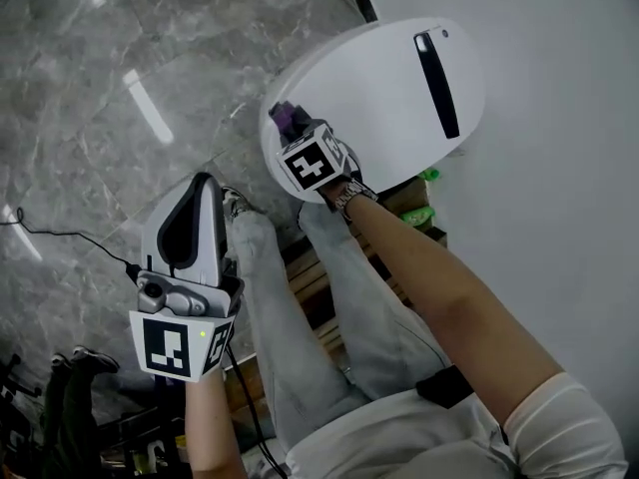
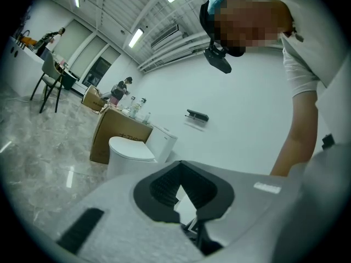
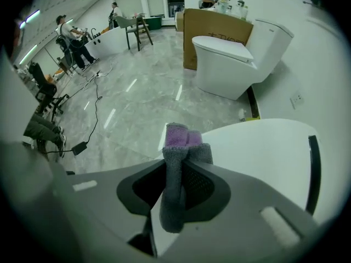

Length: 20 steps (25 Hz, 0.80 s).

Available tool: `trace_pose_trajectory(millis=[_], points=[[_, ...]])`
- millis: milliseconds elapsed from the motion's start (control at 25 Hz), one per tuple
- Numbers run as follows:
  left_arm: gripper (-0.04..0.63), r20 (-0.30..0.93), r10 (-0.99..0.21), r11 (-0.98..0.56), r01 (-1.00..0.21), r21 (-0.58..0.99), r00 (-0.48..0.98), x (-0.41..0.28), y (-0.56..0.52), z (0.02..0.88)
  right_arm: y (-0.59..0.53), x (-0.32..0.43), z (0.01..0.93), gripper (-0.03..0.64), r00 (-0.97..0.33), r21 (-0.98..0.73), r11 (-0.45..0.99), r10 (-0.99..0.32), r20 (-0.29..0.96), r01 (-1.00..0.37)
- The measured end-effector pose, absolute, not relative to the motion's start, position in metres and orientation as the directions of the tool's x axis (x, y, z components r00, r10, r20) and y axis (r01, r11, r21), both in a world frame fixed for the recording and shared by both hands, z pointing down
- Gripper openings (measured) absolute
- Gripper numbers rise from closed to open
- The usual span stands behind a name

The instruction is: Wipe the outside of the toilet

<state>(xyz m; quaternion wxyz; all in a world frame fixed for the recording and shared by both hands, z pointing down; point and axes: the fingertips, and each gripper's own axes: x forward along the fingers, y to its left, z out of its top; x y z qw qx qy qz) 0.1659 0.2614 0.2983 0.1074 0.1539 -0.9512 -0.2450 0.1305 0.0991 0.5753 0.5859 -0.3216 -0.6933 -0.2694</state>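
Grey-purple cloth [image 1: 288,118] sits pinched in the right hand-held gripper [image 1: 297,130], pressed at the front-left rim of the white toilet [image 1: 399,78] lid, head view. No wet streaks or marks show on the lid, so can't tell how much is wiped; my guess is early on, w/ lid top, sides, bowl and base left to do. Left hand-held gripper [image 1: 203,190] hangs well apart over the grey floor [image 1: 90,118], taking no part. The rim curves away and drops straight to the floor; there's open room to the left, but a white wall [image 1: 569,118] is close on the far side and the person's legs are tight against the near side. Left gripper view: hand-held gripper [image 2: 180,171] has jaws together, nothing btwn them, aimed across the room at a second toilet [image 2: 130,151] and a cardboard box [image 2: 112,135]. Right gripper view: hand-held gripper [image 3: 184,171] is clamped on the cloth [image 3: 178,158], folded end poking past the jaws at the lid edge; toilet [image 3: 263,147] lid spreads to the right, bare and smooth, good sweep room up to the black strip [image 3: 312,171]; floor [image 3: 126,103] beyond the edge is open.
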Motion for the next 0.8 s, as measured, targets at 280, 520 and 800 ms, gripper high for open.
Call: trace_pose_trajectory(millis=[280,520,800], points=[[0.003,0.149,-0.314,0.851,-0.208,0.482,-0.938,0.174,0.280,0.306,0.127,0.155,0.581,0.083,-0.065,-0.051,0.589,0.174,0.983,0.807],[0.003,0.183,-0.318,0.862,-0.203,0.465,-0.930,0.156,0.253,0.316,0.134,0.169,0.581,0.082,0.081,-0.264,0.569,0.326,0.942,0.779],[0.003,0.173,-0.349,0.854,-0.237,0.463,-0.921,0.108,0.170,0.302,0.102,0.140,0.540,0.081,0.136,-0.469,0.574,0.527,0.839,0.671]])
